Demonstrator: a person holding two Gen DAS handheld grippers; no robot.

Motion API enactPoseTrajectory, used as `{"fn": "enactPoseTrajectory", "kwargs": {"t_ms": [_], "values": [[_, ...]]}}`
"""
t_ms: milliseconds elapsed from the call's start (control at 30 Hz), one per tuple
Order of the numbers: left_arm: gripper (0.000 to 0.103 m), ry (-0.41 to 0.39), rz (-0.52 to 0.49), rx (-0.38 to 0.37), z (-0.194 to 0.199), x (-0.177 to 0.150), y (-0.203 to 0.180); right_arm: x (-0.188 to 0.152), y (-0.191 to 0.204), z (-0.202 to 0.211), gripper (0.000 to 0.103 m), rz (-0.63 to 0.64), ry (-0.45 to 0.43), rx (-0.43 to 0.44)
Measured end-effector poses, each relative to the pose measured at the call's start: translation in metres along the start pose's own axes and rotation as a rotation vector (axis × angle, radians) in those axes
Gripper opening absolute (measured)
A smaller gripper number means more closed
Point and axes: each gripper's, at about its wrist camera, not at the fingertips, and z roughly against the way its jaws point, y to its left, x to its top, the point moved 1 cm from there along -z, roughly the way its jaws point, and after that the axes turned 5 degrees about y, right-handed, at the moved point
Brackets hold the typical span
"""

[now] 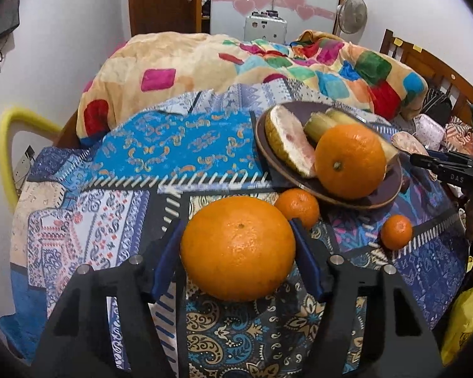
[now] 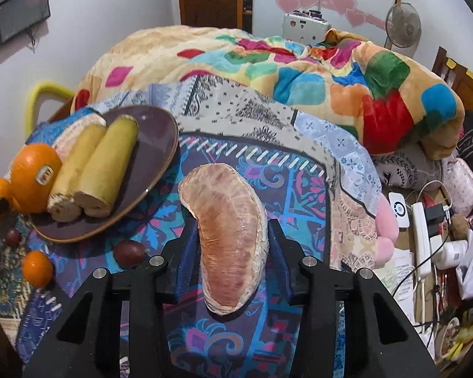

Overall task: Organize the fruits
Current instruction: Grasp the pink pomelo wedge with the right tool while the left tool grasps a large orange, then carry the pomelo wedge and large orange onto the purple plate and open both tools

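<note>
My left gripper (image 1: pixel 238 236) is shut on a large orange (image 1: pixel 238 249), its blue pads pressing both sides just above the patterned cloth. A brown plate (image 1: pixel 384 195) to the right holds another orange (image 1: pixel 350 160), a pomelo wedge (image 1: pixel 287 141) and two banana pieces (image 1: pixel 318 123). Two small tangerines (image 1: pixel 297 206) (image 1: pixel 396 231) lie on the cloth beside the plate. My right gripper (image 2: pixel 231 230) is shut on a peeled pink pomelo segment (image 2: pixel 230 233), right of the plate (image 2: pixel 160 135). The right gripper also shows at the edge of the left wrist view (image 1: pixel 438 162).
A dark round fruit (image 2: pixel 128 253) and a small tangerine (image 2: pixel 37 267) lie on the cloth below the plate. A colourful blanket (image 1: pixel 236 60) is heaped behind. Cables, a power strip (image 2: pixel 422 242) and clutter fill the right side. A yellow chair back (image 1: pixel 12 135) stands at the left.
</note>
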Motion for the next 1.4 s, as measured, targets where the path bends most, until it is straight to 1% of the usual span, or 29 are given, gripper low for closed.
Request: {"fn": "enactPoseTrajectory", "kwargs": {"t_ms": [100,233,433,500,600,700,800,1067,1300,1400], "values": [[0.066,-0.029,-0.005,0.004,0.008,0.010,-0.003,0.003,0.001,0.011,0.040,0.002,-0.032,-0.008],[0.066,-0.072,-0.021,0.013,0.015,0.025,-0.010,0.012,0.003,0.025,0.040,-0.002,-0.076,0.008],[0.066,-0.111,-0.046,0.015,0.019,0.046,-0.022,0.023,0.015,0.039,0.040,0.019,-0.127,0.031],[0.066,-0.119,-0.046,0.010,0.018,0.054,-0.026,0.026,0.020,0.041,0.040,0.032,-0.139,0.033],[0.066,-0.129,-0.043,-0.018,0.015,0.066,-0.032,0.030,0.027,0.039,0.040,0.041,-0.153,0.036],[0.066,-0.132,-0.050,-0.025,0.010,0.075,-0.040,0.035,0.033,0.035,0.040,0.043,-0.153,0.054],[0.066,-0.139,-0.056,-0.025,0.004,0.084,-0.045,0.041,0.040,0.029,0.040,0.059,-0.154,0.052],[0.066,-0.119,-0.070,-0.023,-0.017,0.101,-0.056,0.054,0.049,0.015,0.040,0.068,-0.145,0.071],[0.066,-0.079,-0.074,-0.025,-0.039,0.111,-0.060,0.063,0.054,-0.009,0.040,0.050,-0.098,0.091],[0.066,-0.055,-0.090,-0.012,-0.049,0.113,-0.064,0.065,0.054,-0.016,0.040,0.048,-0.080,0.095]]}}
